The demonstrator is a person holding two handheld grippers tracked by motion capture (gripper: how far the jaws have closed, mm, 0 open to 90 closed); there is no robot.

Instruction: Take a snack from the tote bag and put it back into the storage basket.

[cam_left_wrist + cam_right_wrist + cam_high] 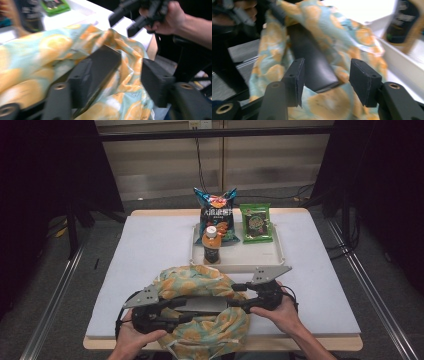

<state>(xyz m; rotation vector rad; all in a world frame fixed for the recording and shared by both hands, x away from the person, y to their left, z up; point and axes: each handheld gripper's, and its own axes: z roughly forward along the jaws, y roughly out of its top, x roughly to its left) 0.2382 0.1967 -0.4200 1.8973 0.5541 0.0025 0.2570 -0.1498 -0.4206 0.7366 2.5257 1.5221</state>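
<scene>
A: What is at the lower left of the high view?

B: The left tool (192, 304), held in a hand. Its jaws stand partly open. In the left gripper view (130, 75) the cloth bag (50, 50) lies between the jaws, but the pads do not press on it.

A: Where is the bag?

B: The cloth bag (200, 285) sits at the lower middle of the high view, on the near part of the white surface (150, 250). It is blue-green with orange fruit on it. A dark flat thing (202, 304) lies in its open mouth.

A: And to the right?

B: The right tool (236, 296) is at the lower right of the bag. Its jaws are partly open too. In the right gripper view (325, 77) the bag (329, 37) and the dark flat thing (314, 60) lie past the pads, not squeezed.

A: What is farther up?

B: A white tray (240, 260) just above the bag. On it stand a bottle (212, 245), a blue chip bag (216, 212) and, to the right, a green packet (256, 222).
</scene>
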